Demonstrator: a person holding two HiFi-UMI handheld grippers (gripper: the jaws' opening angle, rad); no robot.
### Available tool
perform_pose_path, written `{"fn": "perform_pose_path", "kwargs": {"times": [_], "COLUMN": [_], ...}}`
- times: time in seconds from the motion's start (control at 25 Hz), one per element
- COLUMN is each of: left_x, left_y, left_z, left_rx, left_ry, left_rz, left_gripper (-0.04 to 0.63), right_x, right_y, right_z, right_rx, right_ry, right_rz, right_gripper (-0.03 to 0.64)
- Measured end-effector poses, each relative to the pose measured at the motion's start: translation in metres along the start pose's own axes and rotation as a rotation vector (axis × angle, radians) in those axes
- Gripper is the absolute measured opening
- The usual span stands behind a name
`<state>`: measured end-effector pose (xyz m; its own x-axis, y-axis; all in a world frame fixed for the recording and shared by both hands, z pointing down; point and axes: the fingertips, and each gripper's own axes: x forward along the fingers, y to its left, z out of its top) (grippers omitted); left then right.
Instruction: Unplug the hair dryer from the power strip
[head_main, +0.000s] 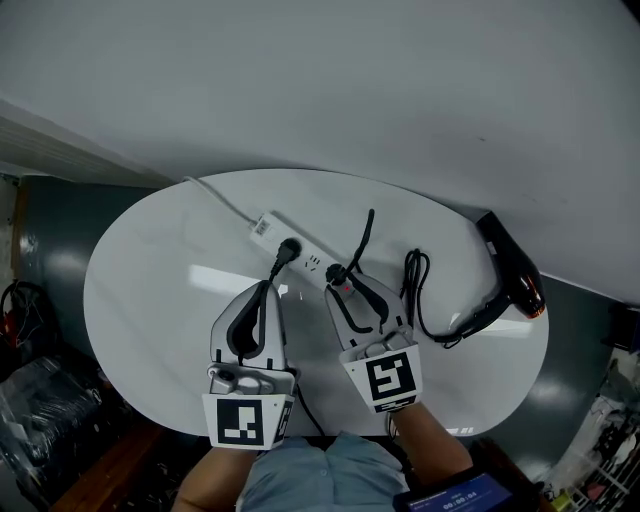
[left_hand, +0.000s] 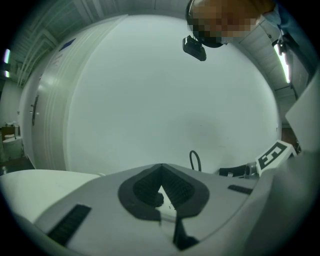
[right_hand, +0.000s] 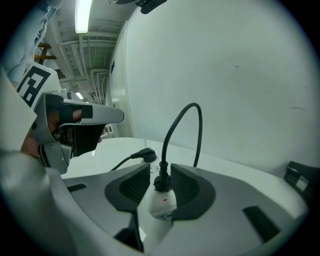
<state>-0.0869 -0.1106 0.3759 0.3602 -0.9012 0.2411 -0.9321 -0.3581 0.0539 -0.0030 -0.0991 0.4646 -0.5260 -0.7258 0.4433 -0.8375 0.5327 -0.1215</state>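
Note:
A white power strip (head_main: 268, 228) lies slantwise on the round white table (head_main: 150, 300). A black plug (head_main: 337, 272) sits in its near end, and its cord (head_main: 365, 232) arches up. My right gripper (head_main: 345, 287) stands open with that plug (right_hand: 161, 181) and the strip's end (right_hand: 159, 205) between its pads, a gap showing on the left side. The black hair dryer (head_main: 515, 272) lies at the table's right edge, its cord coiled (head_main: 415, 292) beside my right gripper. My left gripper (head_main: 268, 286) is shut just short of the strip, its tips (left_hand: 160, 170) meeting on nothing.
A second black plug (head_main: 288, 248) sits mid-strip (right_hand: 147, 156); its cord runs under my left gripper toward me. The strip's white cable (head_main: 220, 200) leaves over the far left edge. A pale wall stands close behind the table. Dark clutter (head_main: 40, 400) lies on the floor left.

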Motion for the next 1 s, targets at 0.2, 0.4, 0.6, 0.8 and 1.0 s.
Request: {"fn": "perform_pose_path", "kwargs": {"times": [0.2,0.4,0.6,0.8,1.0], "left_x": [0.004,0.005,0.008,0.009,0.009], "left_y": [0.005,0.010,0.013,0.011,0.006], "left_z": [-0.005,-0.007,-0.005,0.001,0.003], "left_rx": [-0.038,-0.037,-0.048,-0.035,-0.059], "left_ry": [0.024,0.030,0.026,0.013,0.013], "left_rz": [0.017,0.022,0.028,0.022,0.025], "left_gripper": [-0.002,-0.002,-0.002,-0.002,-0.002], "right_x": [0.010,0.015,0.016,0.013,0.010], "right_y": [-0.001,-0.005,-0.006,-0.005,-0.005], "right_z": [-0.004,-0.006,-0.003,0.006,0.027], "right_rx": [-0.006,-0.003,-0.018,-0.021,-0.046], "right_ry": [0.019,0.049,0.035,-0.004,-0.113], "right_rz": [-0.004,-0.028,-0.033,-0.032,-0.012], "right_gripper": [0.103,0.058,0.052,0.051,0.051]}}
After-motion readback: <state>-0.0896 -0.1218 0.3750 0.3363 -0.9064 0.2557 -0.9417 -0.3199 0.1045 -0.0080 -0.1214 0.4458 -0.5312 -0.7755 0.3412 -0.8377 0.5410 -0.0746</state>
